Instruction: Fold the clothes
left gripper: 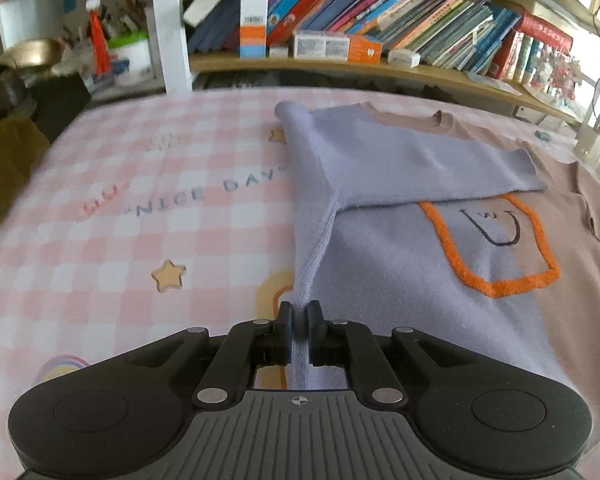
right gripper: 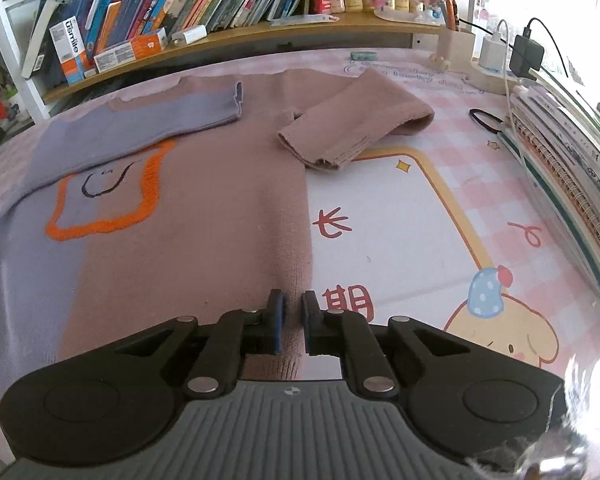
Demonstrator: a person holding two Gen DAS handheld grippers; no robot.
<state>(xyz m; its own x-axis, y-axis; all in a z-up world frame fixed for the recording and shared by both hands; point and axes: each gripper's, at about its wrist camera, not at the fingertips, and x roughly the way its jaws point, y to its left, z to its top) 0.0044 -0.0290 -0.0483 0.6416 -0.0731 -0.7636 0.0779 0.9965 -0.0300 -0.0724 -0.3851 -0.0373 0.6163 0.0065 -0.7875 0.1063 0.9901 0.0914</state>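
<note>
A knit sweater [left gripper: 380, 264] [right gripper: 204, 220], half lavender and half dusty brown, lies flat on a pink checked cloth [left gripper: 140, 220] [right gripper: 520, 208]. An orange-outlined patch [left gripper: 452, 260] [right gripper: 100, 232] sits on its chest. The lavender sleeve [left gripper: 400, 160] [right gripper: 160, 120] is folded across the chest. The brown sleeve [right gripper: 352, 128] is bent back on itself at the right. My left gripper [left gripper: 299, 320] is shut on the lavender side edge near the hem. My right gripper [right gripper: 293, 316] is shut on the brown side edge, fabric filling the narrow gap.
A bookshelf [left gripper: 340, 12] [right gripper: 220, 0] packed with books runs along the far edge. A stack of notebooks [right gripper: 560, 168], a power strip with chargers [right gripper: 496, 60] and a black hair tie [right gripper: 476, 114] lie at the right. A pen holder [left gripper: 590, 140] stands far right.
</note>
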